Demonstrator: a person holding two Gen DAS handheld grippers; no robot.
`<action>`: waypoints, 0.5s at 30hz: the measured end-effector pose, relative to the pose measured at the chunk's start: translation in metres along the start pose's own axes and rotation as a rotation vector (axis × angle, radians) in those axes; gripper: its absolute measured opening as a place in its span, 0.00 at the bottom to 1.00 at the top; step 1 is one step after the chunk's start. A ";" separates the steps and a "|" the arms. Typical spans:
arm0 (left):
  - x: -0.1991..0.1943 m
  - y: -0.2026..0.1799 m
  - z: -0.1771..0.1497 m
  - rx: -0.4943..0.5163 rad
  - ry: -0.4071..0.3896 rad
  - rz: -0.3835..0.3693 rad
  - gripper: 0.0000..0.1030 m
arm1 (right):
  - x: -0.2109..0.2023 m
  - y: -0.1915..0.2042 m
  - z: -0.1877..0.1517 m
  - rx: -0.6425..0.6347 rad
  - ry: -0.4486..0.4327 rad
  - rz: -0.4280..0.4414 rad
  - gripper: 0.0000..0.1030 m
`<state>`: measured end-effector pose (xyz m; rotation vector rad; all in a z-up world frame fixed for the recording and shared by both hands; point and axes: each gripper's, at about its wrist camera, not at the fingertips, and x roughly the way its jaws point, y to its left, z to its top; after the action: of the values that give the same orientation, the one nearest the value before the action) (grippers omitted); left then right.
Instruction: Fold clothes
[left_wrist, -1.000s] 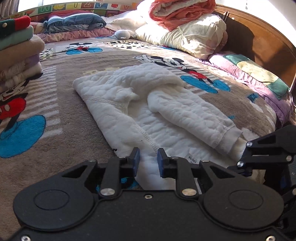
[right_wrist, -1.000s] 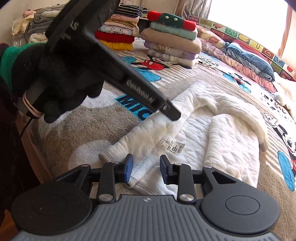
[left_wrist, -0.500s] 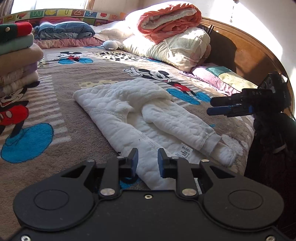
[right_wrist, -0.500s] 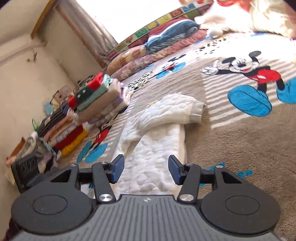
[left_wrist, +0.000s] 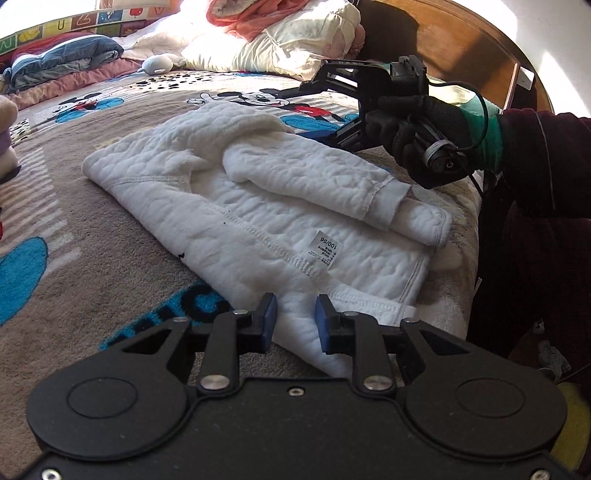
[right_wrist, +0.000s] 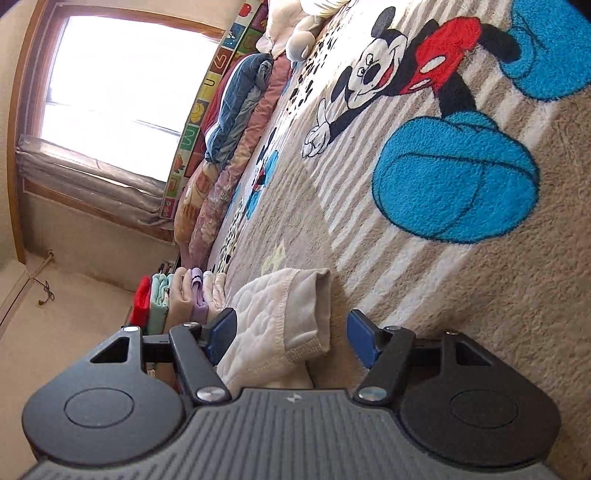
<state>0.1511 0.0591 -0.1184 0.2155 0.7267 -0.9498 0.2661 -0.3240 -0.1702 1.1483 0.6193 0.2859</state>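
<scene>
Although partly folded, sleeve laid across the body, the white quilted garment (left_wrist: 258, 206) on the cartoon blanket (left_wrist: 92, 236) awaits further folds. Left gripper (left_wrist: 291, 317): narrowly parted over the near hem, pinching nothing. Right gripper (right_wrist: 291, 332): rolled sideways, jaws opening, cuff between, unpressed. Beyond: folded stack (right_wrist: 177, 299), finished. Containers: none seen.

Garment (left_wrist: 280, 206) on blanket (left_wrist: 92, 258)
</scene>
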 end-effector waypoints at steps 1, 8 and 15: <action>0.000 0.000 0.000 0.000 0.000 -0.003 0.21 | 0.006 0.001 0.003 -0.004 0.010 0.001 0.65; 0.001 0.003 0.001 -0.007 -0.002 -0.021 0.21 | 0.035 0.005 0.016 -0.084 0.076 -0.014 0.45; 0.001 0.003 0.001 -0.017 -0.007 -0.019 0.21 | 0.025 0.029 0.018 -0.203 0.027 0.016 0.11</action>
<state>0.1543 0.0595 -0.1191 0.1906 0.7307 -0.9620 0.2992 -0.3133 -0.1467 0.9556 0.5913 0.3703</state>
